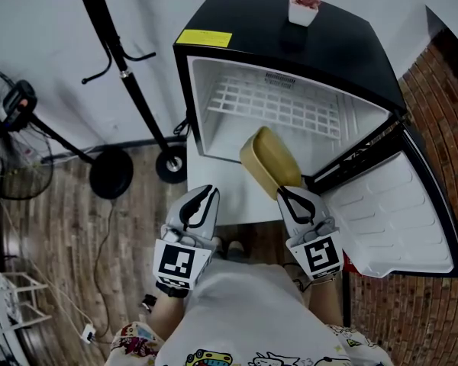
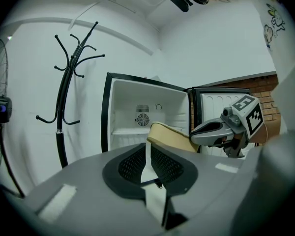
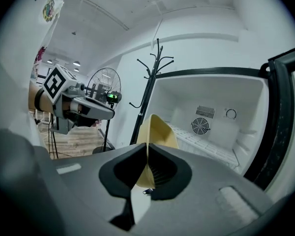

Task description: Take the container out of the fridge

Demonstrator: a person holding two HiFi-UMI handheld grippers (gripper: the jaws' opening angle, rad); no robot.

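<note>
Now: withdrawal step, seemingly near its end. Right gripper (image 1: 284, 191) clamped on rim of yellow container (image 1: 271, 158). Container tilts up just ahead of its tips, at fridge (image 1: 214, 82) mouth. Left gripper (image 1: 211, 193) alongside to its left, jaws narrowly apart, empty. Next: draw container back clear, keep grip firm, perhaps steady with left.

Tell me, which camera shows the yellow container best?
Head view: nearly the whole yellow container shows, tilted before the fridge. The left gripper view shows one end; the right gripper view's jaws hide part.

The container (image 1: 271, 158) is before the fridge (image 1: 343, 44), coat stand (image 1: 122, 75) left, plant pot (image 1: 303, 8) atop.
</note>
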